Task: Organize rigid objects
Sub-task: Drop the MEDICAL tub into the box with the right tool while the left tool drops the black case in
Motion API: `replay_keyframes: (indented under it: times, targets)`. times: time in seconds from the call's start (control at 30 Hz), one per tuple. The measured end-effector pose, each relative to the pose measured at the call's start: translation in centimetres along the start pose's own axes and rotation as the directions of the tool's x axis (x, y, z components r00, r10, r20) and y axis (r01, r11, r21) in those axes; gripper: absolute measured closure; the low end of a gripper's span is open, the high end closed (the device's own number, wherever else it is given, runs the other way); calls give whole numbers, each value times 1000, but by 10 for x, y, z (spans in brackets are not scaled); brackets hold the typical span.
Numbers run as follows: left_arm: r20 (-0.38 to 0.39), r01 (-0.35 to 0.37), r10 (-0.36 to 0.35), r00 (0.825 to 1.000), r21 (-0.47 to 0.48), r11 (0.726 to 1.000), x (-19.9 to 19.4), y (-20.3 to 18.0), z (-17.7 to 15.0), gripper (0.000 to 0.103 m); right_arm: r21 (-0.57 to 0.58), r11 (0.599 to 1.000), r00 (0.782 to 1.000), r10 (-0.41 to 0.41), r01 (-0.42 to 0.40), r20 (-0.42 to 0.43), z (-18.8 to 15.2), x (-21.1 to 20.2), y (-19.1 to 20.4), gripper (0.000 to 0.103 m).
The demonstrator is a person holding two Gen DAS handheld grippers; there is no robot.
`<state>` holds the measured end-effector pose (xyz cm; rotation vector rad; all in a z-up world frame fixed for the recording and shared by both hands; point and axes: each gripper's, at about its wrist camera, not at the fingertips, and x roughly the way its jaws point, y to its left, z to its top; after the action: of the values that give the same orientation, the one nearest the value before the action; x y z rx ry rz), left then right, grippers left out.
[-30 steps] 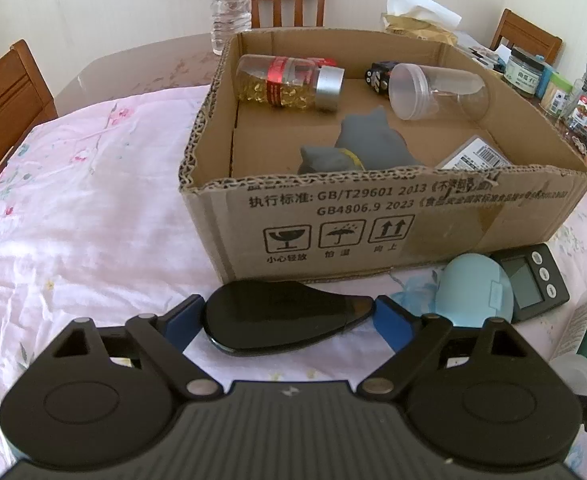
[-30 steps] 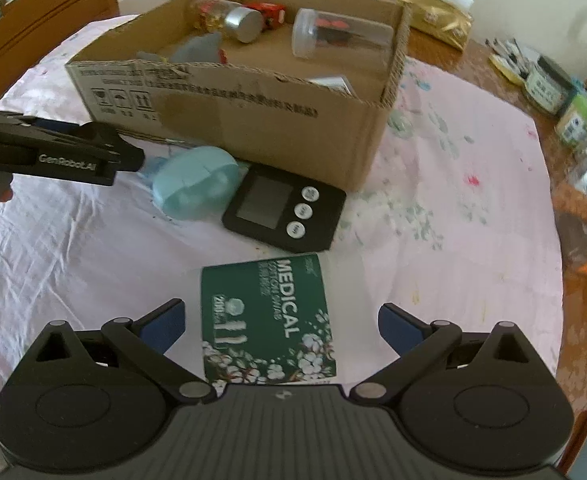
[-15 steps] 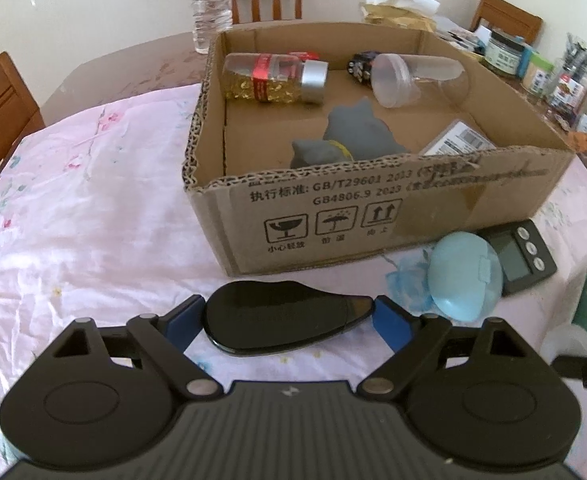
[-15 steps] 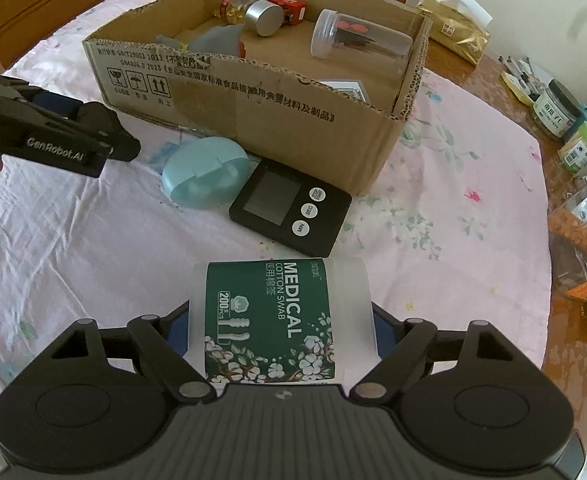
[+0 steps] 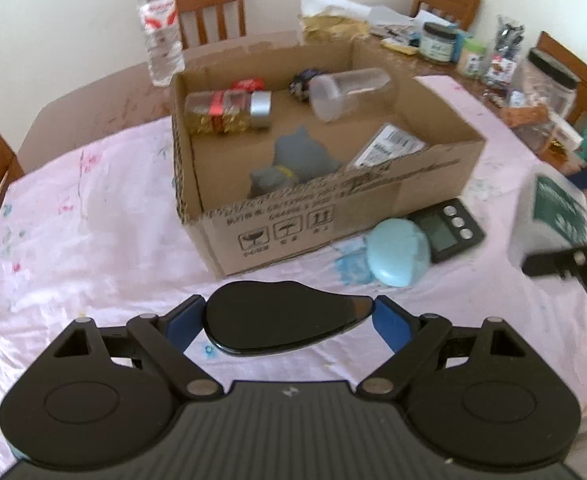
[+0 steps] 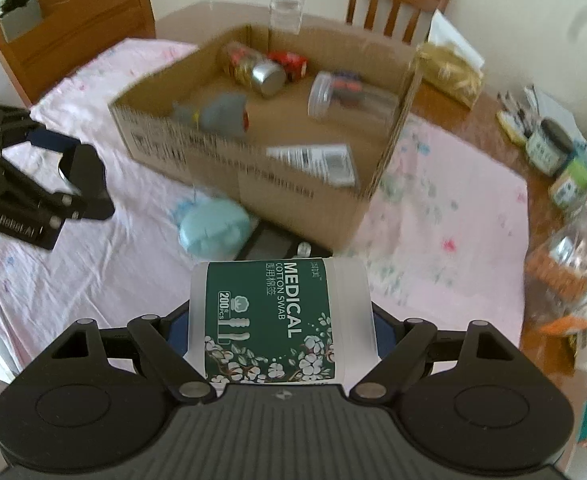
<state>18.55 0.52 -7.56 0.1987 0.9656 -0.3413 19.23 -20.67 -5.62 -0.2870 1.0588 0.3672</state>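
Transport step, by the look of it: both tools loaded and lifted, box as the likely drop. Left gripper [image 5: 289,314] is clamped on a black teardrop-shaped object [image 5: 277,320], held near the cardboard box [image 5: 333,216] front wall. Right gripper [image 6: 279,328] is clamped on the cotton swab tub [image 6: 279,316], raised above the pink tablecloth [image 6: 453,216], short of the box's near corner. Next move probably needs each load to clear the box rim before release. Open floor sits mid-box, between the grey toy [image 5: 293,160], clear jar [image 5: 349,88] and capsule bottle [image 5: 229,112]. Blue case [image 5: 397,252] and scale [image 5: 445,228] lie on the cloth against the front wall; cluttered table edge to the right.
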Motion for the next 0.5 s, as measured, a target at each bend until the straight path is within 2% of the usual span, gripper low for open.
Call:
replay_keyframes:
  times: [0.27, 0.5]
  targets:
    - [48, 11, -12, 999, 20, 1000, -33, -4, 9, 14, -78, 997, 995, 14, -6, 101, 40, -24, -6, 16]
    - [86, -24, 26, 996, -23, 999, -51, -2, 13, 14, -154, 988, 990, 31, -10, 137, 81, -10, -11, 16]
